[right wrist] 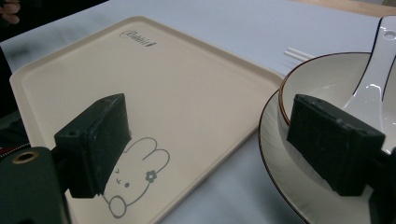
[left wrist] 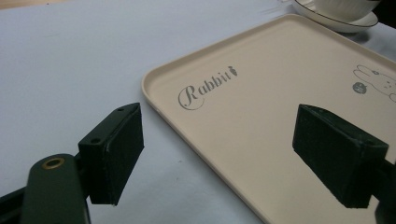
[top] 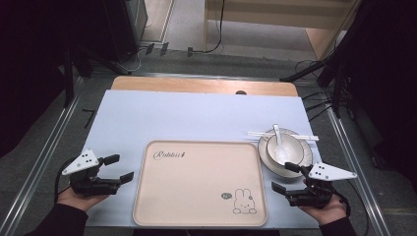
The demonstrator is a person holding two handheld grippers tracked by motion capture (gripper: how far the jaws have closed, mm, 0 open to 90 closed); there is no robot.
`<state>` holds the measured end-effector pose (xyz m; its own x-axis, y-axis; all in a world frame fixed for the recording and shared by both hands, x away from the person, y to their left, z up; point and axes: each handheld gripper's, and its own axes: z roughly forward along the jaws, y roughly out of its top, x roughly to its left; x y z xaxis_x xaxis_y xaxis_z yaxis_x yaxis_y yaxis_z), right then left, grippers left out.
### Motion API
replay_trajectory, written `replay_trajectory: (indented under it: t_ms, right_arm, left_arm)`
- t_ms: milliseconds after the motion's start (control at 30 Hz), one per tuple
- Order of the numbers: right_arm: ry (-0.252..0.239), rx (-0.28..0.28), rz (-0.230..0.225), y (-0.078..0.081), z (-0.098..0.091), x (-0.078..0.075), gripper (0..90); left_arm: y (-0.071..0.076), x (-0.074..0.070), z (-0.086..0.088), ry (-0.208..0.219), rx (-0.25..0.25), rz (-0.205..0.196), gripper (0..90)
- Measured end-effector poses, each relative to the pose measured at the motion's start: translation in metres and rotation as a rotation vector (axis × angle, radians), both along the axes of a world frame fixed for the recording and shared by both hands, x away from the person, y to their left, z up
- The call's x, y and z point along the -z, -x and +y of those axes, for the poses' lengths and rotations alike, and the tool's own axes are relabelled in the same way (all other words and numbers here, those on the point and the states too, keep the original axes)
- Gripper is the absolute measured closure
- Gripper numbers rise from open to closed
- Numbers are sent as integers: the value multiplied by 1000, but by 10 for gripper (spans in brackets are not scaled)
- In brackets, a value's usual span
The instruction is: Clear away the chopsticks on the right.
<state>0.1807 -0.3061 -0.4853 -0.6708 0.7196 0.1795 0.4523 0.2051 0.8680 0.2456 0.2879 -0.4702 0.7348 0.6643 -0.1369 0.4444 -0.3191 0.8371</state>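
High view: beige tray sits centred on the pale blue surface, "Rabbit" lettering at its far-left corner, rabbit drawing at near-right; nothing lies on the tray. Just right of the tray, a plate carries a bowl with a white spoon in it; white chopsticks lie across the far side of the plate. Left tool is off the tray's left edge, held from below by the left hand, jaws wide apart, nothing between them, pointing right toward the tray. Right tool is held by the right hand at the tray's near-right corner, jaws wide and empty, pointing left and away, close to the plate's near rim. Left tool view adds detail: lettering reads clearly with a small carrot mark, tray rim raised, one jaw over bare surface, the other over the tray. Right tool view: one jaw above the rabbit, the other in front of the bowl; dark line along the rims of bowl and plate; spoon handle has a hole at its end
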Motion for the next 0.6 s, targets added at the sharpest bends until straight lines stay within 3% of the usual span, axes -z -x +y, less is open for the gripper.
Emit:
replay_trajectory:
  t_ms: [300, 600]
  right_arm:
    - [-3, -14, -16, 0, 0, -2, 158]
    - [1, -12, -7, 0, -1, -2, 169]
  left_arm:
    - [-1, 0, 2, 34, -5, 33, 189]
    - [-2, -1, 4, 41, -21, 18, 228]
